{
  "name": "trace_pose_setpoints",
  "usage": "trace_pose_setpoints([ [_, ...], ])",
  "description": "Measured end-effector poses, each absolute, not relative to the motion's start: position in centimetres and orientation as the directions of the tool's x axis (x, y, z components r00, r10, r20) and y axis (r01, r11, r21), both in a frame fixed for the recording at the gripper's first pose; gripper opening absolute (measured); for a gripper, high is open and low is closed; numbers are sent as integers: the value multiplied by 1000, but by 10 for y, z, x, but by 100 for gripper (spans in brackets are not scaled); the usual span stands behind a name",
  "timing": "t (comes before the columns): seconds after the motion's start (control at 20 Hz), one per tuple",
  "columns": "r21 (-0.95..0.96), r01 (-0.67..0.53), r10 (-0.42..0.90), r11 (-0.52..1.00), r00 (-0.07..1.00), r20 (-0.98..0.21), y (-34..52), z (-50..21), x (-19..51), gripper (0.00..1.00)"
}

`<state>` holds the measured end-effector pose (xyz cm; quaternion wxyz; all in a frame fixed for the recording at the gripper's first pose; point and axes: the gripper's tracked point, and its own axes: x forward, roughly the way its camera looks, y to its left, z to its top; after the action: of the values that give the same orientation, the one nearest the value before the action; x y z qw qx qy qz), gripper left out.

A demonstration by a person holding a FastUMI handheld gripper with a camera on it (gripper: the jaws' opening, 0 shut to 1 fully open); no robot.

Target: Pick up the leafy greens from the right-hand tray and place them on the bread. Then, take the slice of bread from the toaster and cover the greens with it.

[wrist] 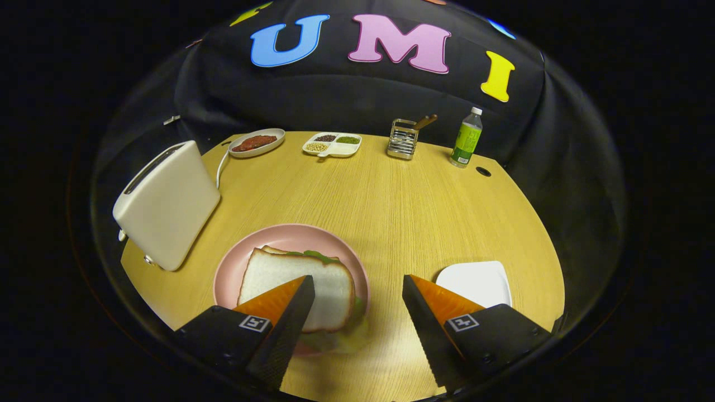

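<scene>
A white bread slice lies on top of leafy greens on the pink plate, just ahead of my left finger. A green edge peeks out behind the slice and at its near right corner. The white toaster stands to the left of the plate with its slot showing nothing. The white tray lies bare beyond my right finger. My gripper is open above the table, with nothing between its fingers; the left finger overlaps the slice's near edge.
At the table's far edge stand a plate of red food, a divided dish of beans, a metal utensil holder and a green-labelled bottle. A small hole is in the tabletop near the bottle.
</scene>
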<state>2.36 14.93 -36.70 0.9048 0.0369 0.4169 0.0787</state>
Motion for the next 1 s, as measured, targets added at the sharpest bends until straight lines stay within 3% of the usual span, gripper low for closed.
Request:
trace_pose_setpoints([
  [0.4,174,-142,215,975,810,-546,128,-236,50,98],
  [1.0,-51,-195,184,979,967,-174,95,-30,13,98],
])
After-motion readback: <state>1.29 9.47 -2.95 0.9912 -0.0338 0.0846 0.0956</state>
